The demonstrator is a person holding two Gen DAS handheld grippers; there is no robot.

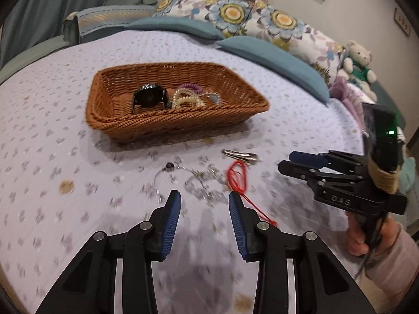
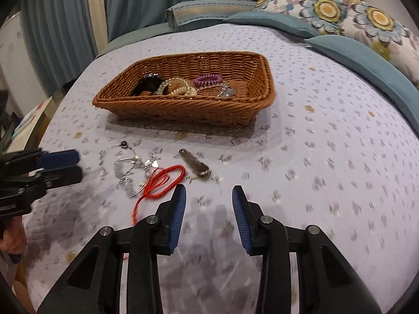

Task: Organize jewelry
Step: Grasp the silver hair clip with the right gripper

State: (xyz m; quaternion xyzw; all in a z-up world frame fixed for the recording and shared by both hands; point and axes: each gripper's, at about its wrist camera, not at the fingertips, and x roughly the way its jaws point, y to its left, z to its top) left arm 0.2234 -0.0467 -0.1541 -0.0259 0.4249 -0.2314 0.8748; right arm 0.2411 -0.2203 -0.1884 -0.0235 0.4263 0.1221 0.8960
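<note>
A brown wicker basket [image 1: 246,96] [image 2: 264,78] sits on the bed and holds a black watch [image 1: 149,96] [image 2: 146,85], bead bracelets [image 1: 186,99] [image 2: 178,86] and a purple coil hair tie [image 1: 192,87] [image 2: 208,79]. On the bedspread in front lie a silver chain tangle [image 1: 201,183] [image 2: 125,170], a red cord [image 1: 237,175] [image 2: 162,180] and a metal hair clip [image 1: 239,155] [image 2: 195,163]. My left gripper [image 1: 204,201] [image 2: 60,167] is open and empty, just short of the chains. My right gripper [image 2: 209,196] [image 1: 288,162] is open and empty, near the red cord.
The bed has a lilac floral bedspread [image 1: 52,136] [image 2: 327,157]. Teal and flowered pillows [image 1: 262,21] [image 2: 353,18] line the far side, with a teddy bear [image 1: 360,60] at the right. Curtains [image 2: 65,26] hang beyond the bed's left edge.
</note>
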